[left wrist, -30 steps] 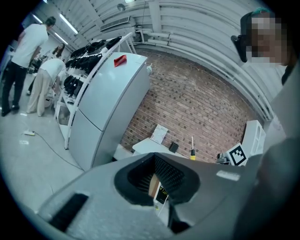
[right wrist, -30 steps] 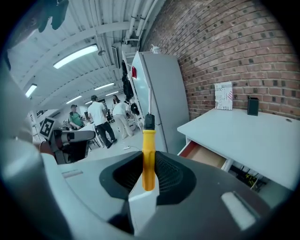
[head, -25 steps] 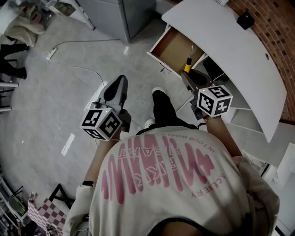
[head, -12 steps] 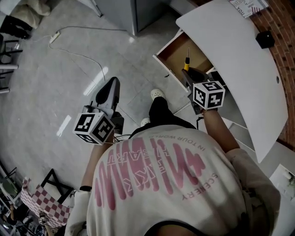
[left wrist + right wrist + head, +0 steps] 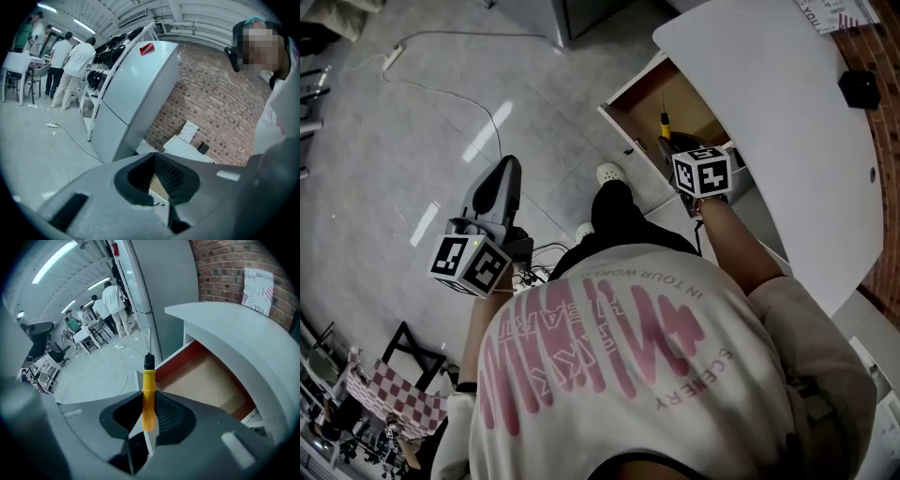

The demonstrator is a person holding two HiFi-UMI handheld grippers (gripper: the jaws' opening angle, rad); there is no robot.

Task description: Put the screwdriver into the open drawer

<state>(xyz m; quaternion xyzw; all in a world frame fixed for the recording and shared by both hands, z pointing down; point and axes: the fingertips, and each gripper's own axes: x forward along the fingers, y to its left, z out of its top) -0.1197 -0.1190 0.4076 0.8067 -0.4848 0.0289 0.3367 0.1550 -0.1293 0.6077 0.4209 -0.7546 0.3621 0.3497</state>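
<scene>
The screwdriver (image 5: 664,121) has a yellow handle (image 5: 148,399) and a thin shaft that points away from me. My right gripper (image 5: 668,142) is shut on the handle (image 5: 149,398). It hangs over the near part of the open wooden drawer (image 5: 684,94), which juts out from under the white desk; the drawer's bare bottom (image 5: 206,380) shows just beyond the jaws. My left gripper (image 5: 504,167) hangs over the floor at the left, well away from the drawer. Its fingertips meet (image 5: 154,157) with nothing between them.
The white desktop (image 5: 769,112) overhangs the drawer, with a small black box (image 5: 859,89) on it by the brick wall. A tall grey cabinet (image 5: 136,93) stands left of the desk. A cable (image 5: 459,94) trails over the floor. People (image 5: 70,65) stand far off.
My right gripper has sunk away from my head toward the drawer, carrying the screwdriver over its inside. My left gripper has drifted lower and to the left.
</scene>
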